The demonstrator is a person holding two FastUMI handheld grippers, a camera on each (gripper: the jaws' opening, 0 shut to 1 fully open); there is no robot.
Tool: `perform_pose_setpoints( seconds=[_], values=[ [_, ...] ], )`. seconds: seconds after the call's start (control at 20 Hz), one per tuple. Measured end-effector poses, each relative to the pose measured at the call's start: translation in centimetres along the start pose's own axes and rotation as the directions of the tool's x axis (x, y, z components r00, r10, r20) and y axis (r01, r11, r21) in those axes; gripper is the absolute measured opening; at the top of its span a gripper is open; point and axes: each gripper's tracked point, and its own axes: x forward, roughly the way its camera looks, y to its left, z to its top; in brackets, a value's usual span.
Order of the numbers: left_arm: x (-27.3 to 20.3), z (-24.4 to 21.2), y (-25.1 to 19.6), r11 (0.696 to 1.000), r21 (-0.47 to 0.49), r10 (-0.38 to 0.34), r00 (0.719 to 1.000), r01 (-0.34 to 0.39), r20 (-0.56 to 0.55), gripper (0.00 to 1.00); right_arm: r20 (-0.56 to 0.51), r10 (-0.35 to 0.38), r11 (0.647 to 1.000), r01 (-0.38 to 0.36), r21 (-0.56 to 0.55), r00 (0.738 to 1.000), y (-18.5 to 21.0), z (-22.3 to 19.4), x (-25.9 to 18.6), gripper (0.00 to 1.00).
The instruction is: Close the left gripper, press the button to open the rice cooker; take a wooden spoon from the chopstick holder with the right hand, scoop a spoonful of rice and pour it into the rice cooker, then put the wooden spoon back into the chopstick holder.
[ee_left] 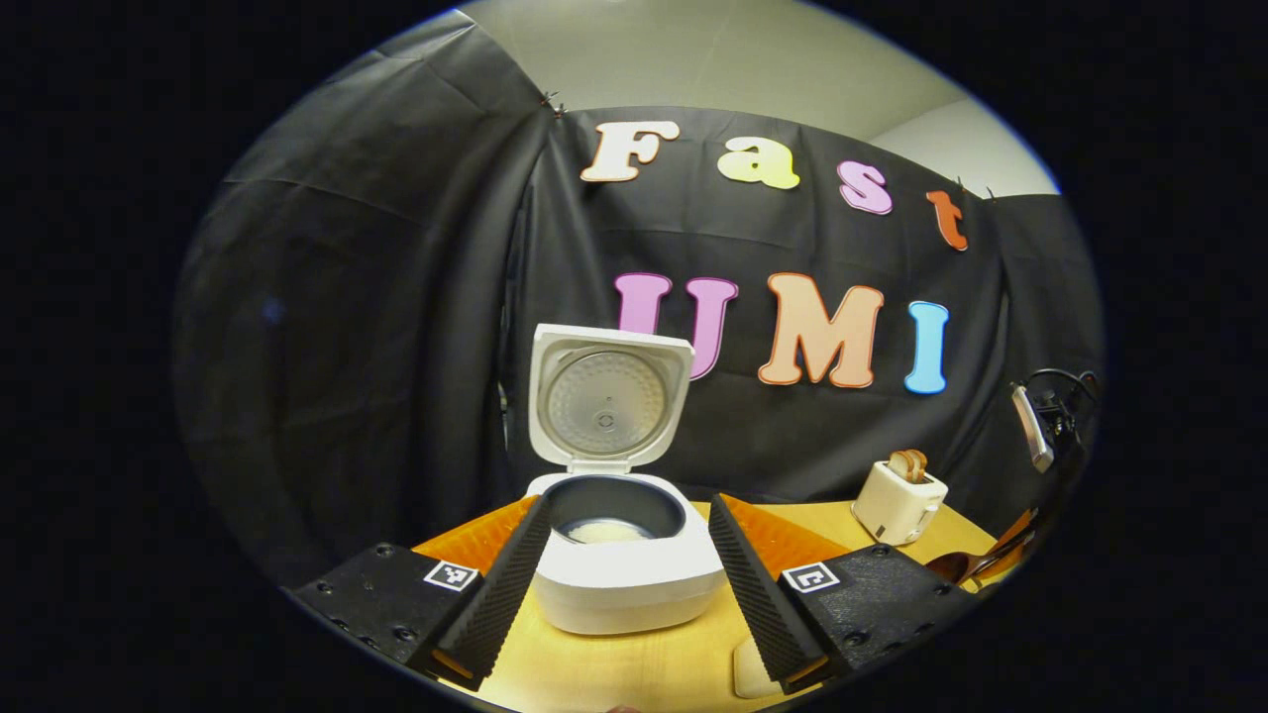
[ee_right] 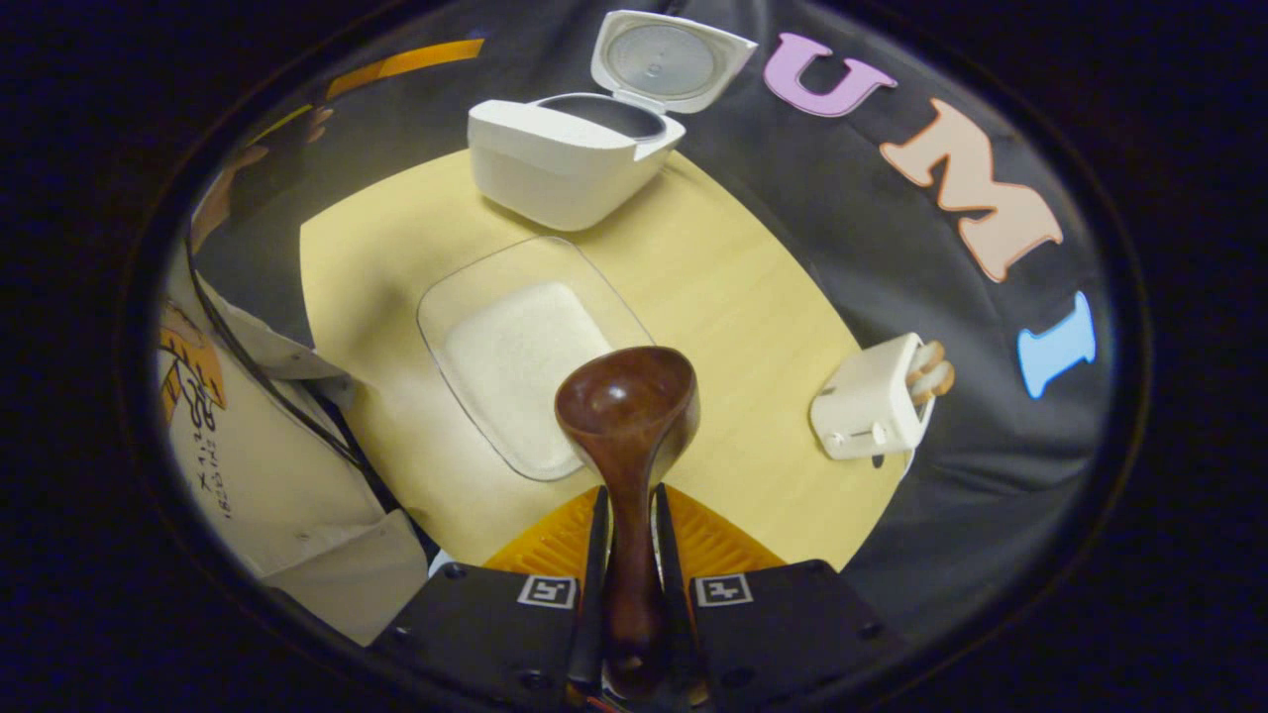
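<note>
Now the right tongs (ee_right: 626, 555) clamp the empty wooden spoon (ee_right: 628, 416) over the rice tray (ee_right: 466, 272), left tongs (ee_left: 624, 574) wide, rice cooker (ee_left: 624, 564) open; next, probably dip and scoop.

Black cloth (ee_left: 376, 297) drapes the booth behind a pale wooden table (ee_right: 733, 297) (plain light wall (ee_left: 713, 59) above it).

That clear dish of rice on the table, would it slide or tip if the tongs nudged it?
The clear dish looks smooth and sits on a smooth table, so it would probably slide. It is low and wide, so tipping seems unlikely. The loose rice might shift.
</note>
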Motion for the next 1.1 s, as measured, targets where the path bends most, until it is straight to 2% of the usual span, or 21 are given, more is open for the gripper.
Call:
perform_pose_setpoints(
  seconds=[0.3, 0.35, 0.5, 0.55, 0.75, 1.05, 1.1],
  values=[
    [-1.9, 0.0, 4.2, 0.997, 0.001, 0.081, 0.997, -0.081, 0.008, 0.95, -0.061, 0.066, 0.992, -0.073, -0.106, 0.996, 3.3, 2.4, 4.2, 0.29],
    [-2.3, 0.0, 4.7, 0.996, -0.001, 0.09, 0.996, -0.09, 0.007, 0.92, -0.077, 0.071, 0.99, -0.08, -0.12, 0.994, 3.6, 2.4, 4.9, 0.29],
    [-2.9, -0.3, 6.3, 0.993, -0.002, 0.117, 0.993, -0.117, 0.005, 0.97, -0.126, 0.068, 0.984, -0.087, -0.154, 0.99, 4.1, 2.0, 6.6, 0.29],
    [-3.2, -0.4, 6.7, 0.992, -0.004, 0.126, 0.992, -0.126, 0.001, 0.95, -0.14, 0.069, 0.983, -0.091, -0.158, 0.988, 4.3, 1.9, 7.0, 0.29],
    [-3.9, -1.0, 8.2, 0.988, -0.01, 0.153, 0.988, -0.153, -0.01, 0.95, -0.19, 0.073, 0.974, -0.111, -0.199, 0.979, 4.9, 1.6, 8.5, 0.29],
    [-4.5, -1.6, 10.0, 0.983, -0.003, 0.184, 0.983, -0.184, -0.021, 0.95, -0.229, 0.036, 0.954, -0.102, -0.283, 0.973, 5.4, 1.9, 10.3, 0.31],
    [-4.6, -1.7, 10.3, 0.982, -0.004, 0.187, 0.982, -0.188, -0.022, 0.92, -0.237, 0.027, 0.949, -0.1, -0.3, 0.971, 5.5, 2.1, 10.5, 0.29]
  ],
)
